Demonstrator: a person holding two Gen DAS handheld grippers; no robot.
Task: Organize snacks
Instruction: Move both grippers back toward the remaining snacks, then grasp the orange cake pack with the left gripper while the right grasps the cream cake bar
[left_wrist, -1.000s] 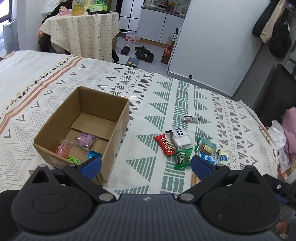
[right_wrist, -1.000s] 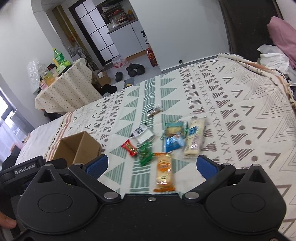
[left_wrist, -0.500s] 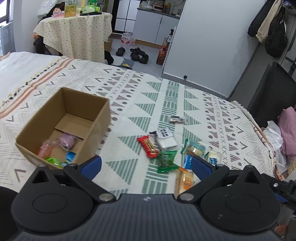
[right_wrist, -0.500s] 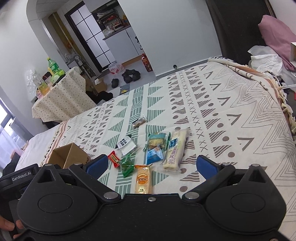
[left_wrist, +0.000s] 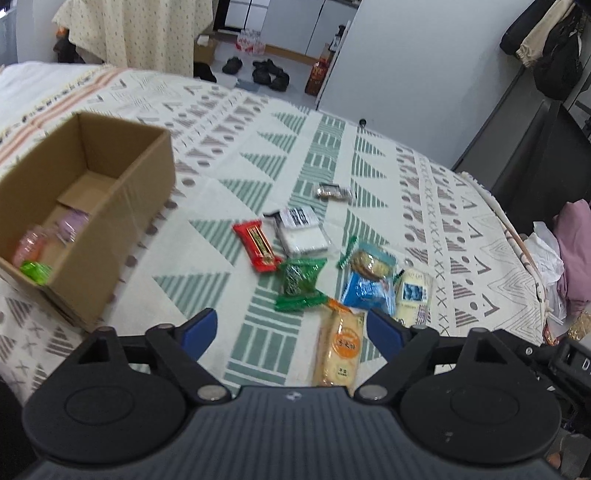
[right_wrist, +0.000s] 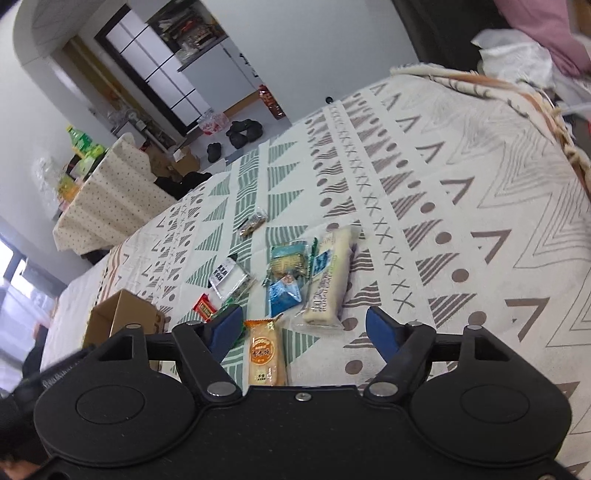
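Several snack packets lie on the patterned bed cover: an orange cracker pack (left_wrist: 340, 347) (right_wrist: 263, 350), a green packet (left_wrist: 299, 282), a red bar (left_wrist: 256, 245) (right_wrist: 204, 305), a white pack (left_wrist: 301, 230) (right_wrist: 229, 277), a blue packet (left_wrist: 367, 290) (right_wrist: 284, 295), a long pale pack (right_wrist: 328, 280). A cardboard box (left_wrist: 122, 206) (right_wrist: 125, 315) at the left holds pink, purple and green snacks. My left gripper (left_wrist: 291, 328) is open, empty, above the orange pack. My right gripper (right_wrist: 304, 326) is open, empty, over the same pile.
A small dark packet (left_wrist: 332, 191) lies apart, farther back. The bed's right edge (left_wrist: 517, 243) has clothes beyond it. A cloth-covered table (right_wrist: 107, 199) with bottles and shoes on the floor (left_wrist: 266, 70) are past the bed's far end.
Both grippers have moved closer to the snack pile. In the left view the box slid left and the orange pack came between the fingers. Both stayed open.
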